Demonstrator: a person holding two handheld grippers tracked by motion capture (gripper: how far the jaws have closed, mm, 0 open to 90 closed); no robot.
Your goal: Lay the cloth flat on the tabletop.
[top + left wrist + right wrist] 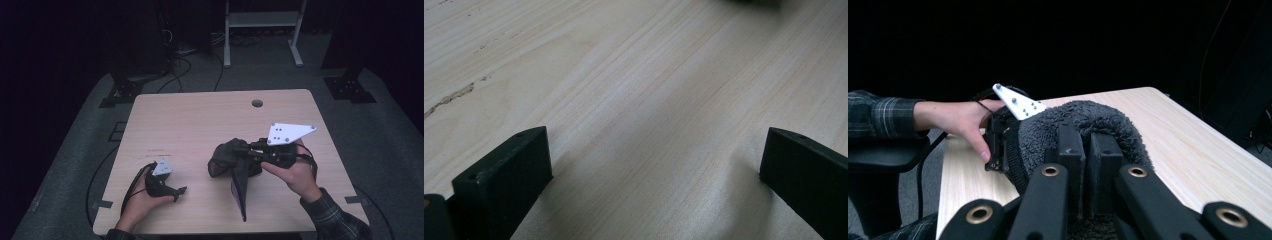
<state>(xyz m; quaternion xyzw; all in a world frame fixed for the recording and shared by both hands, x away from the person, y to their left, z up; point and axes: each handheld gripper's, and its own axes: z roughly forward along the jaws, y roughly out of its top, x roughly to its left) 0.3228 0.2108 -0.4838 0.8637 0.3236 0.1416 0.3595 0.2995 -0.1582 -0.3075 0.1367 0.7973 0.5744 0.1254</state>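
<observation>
Dark fleecy cloth — it may be a sock or a small garment, I cannot tell which — is pinched in the right gripper, over the table's right half and a little toward the near edge. In the high view the bunched, thicker part sits just left of the gripper's tip, toward the table's centre, while a narrowing tail hangs away from it toward the near edge, its tip ending close to that edge. So the long axis runs roughly from the far side to the near side of the table, thick end at the gripper, thin end pointing at the person.

In the right gripper view the cloth arches over and around the two black jaws, which stand nearly together with the fuzzy fabric caught between them; the right gripper is closed on the cloth.

Near the table's near-left corner, well apart from the cloth, the left gripper rests in the person's left hand. In its own view the left gripper has its jaws spread wide over bare wood — nothing between them.
</observation>
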